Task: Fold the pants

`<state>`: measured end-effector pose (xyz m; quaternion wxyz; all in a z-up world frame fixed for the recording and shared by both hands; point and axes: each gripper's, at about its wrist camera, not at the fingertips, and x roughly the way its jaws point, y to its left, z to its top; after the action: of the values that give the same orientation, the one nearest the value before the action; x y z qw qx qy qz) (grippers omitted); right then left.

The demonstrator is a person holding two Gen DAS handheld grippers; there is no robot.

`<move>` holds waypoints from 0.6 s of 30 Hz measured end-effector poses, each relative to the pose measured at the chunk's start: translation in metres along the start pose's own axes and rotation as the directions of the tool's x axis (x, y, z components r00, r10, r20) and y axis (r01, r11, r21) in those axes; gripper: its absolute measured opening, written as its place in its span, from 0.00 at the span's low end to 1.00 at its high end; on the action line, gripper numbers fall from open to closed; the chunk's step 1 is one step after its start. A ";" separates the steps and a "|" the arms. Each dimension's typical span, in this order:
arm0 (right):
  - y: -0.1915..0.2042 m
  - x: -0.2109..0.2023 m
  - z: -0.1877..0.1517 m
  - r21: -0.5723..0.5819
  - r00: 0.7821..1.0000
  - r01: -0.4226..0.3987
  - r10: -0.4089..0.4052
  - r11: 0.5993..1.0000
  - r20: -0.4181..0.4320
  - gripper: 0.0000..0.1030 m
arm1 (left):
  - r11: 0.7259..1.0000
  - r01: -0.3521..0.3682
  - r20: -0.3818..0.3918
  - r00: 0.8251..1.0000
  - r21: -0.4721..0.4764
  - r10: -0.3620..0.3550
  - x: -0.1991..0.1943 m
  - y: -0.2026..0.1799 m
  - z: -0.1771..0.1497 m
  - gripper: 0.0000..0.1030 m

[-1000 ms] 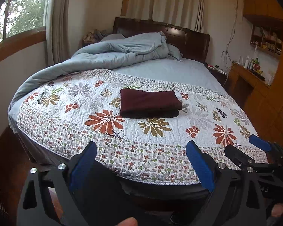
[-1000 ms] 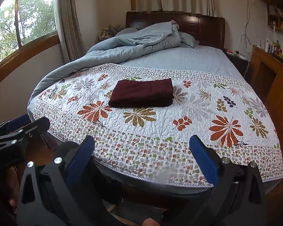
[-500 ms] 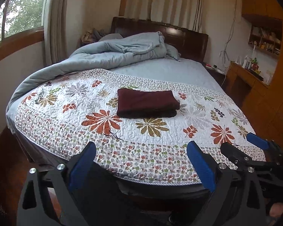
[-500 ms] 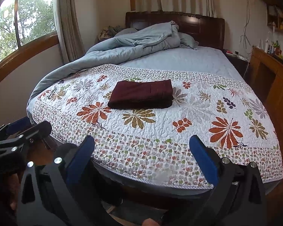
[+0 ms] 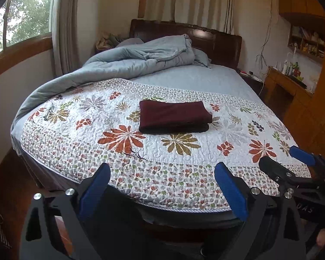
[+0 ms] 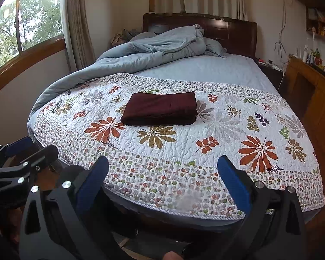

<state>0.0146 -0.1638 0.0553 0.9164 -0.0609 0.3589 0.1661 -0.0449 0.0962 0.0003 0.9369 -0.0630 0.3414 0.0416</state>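
The dark maroon pants [image 5: 174, 117] lie folded in a neat rectangle in the middle of the floral quilt [image 5: 162, 151]; they also show in the right wrist view [image 6: 160, 108]. My left gripper [image 5: 162, 192] is open and empty, held off the foot of the bed, well short of the pants. My right gripper [image 6: 162, 186] is open and empty too, beside the left one. The right gripper shows at the right edge of the left wrist view [image 5: 292, 162], and the left gripper shows at the left edge of the right wrist view [image 6: 21, 151].
A rumpled grey-blue duvet [image 5: 140, 62] lies at the head of the bed before a dark wooden headboard [image 5: 216, 41]. A window [image 6: 21, 32] is on the left. A wooden desk and shelves [image 5: 292, 82] stand on the right. The quilt's front edge [image 6: 184, 208] hangs before the grippers.
Both grippers have drawn back a little from the bed and stay open. The folded pants have not moved.
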 end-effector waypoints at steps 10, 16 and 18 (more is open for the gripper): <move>-0.009 0.017 0.002 0.011 0.999 0.026 -0.026 1.000 -0.022 0.97 | 1.000 0.000 -0.024 1.000 0.024 0.001 0.020 -0.006 0.000 0.94; -0.013 0.023 0.002 0.016 0.999 0.031 -0.030 0.999 -0.029 0.97 | 0.999 -0.011 -0.032 0.999 0.037 0.012 0.028 -0.009 0.000 0.94; -0.015 0.024 0.003 0.018 0.999 0.031 -0.031 0.999 -0.030 0.97 | 0.999 -0.010 -0.033 0.999 0.039 0.012 0.029 -0.010 0.001 0.94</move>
<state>0.0378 -0.1708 0.0411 0.9140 -0.0603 0.3731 0.1476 -0.0211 0.0876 -0.0168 0.9318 -0.0437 0.3582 0.0391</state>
